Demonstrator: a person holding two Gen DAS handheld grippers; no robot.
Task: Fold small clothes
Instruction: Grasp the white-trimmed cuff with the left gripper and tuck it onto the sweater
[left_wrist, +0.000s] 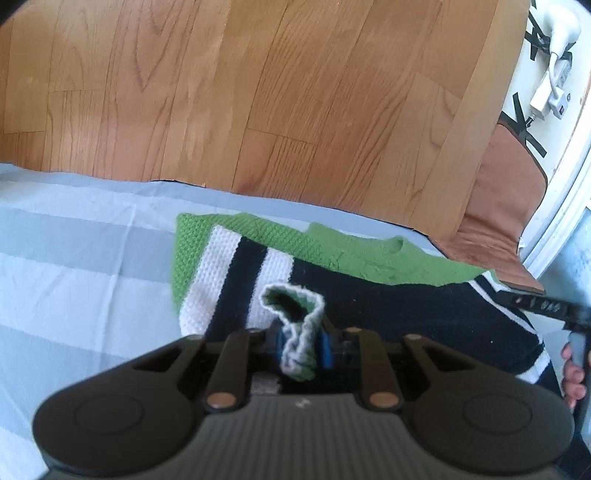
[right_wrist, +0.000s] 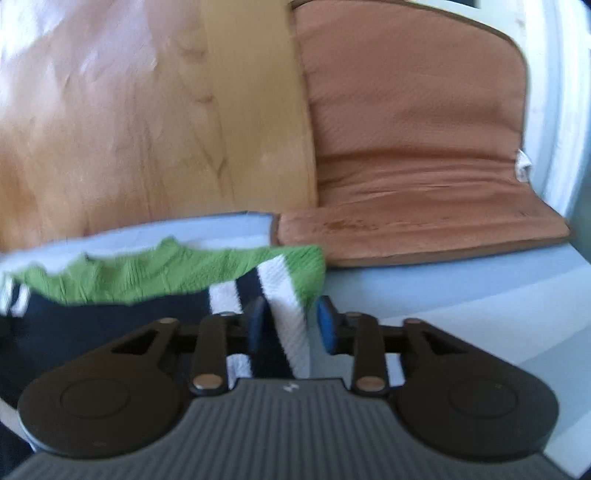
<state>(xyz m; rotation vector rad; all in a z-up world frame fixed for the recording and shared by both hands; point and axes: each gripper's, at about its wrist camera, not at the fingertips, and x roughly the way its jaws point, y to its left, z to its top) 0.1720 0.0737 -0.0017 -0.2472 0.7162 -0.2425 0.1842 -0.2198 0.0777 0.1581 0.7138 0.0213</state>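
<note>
A small knitted sweater (left_wrist: 388, 314), navy with white stripes and green edges, lies on a pale striped sheet (left_wrist: 74, 266). My left gripper (left_wrist: 301, 345) is shut on a bunched green and white cuff (left_wrist: 295, 317) of the sweater, held over the navy body. In the right wrist view the sweater (right_wrist: 110, 317) fills the lower left. My right gripper (right_wrist: 291, 325) is open, its blue pads (right_wrist: 327, 325) standing on either side of a raised white and navy striped fold (right_wrist: 291, 332). The right gripper's handle and a hand show at the right edge of the left wrist view (left_wrist: 572, 354).
A wooden floor (left_wrist: 258, 92) lies beyond the sheet's far edge. A brown cushion (right_wrist: 424, 147) sits at the far right, touching the sheet (right_wrist: 480, 295). White plugs and cable (left_wrist: 550, 96) lie by the white frame at the top right.
</note>
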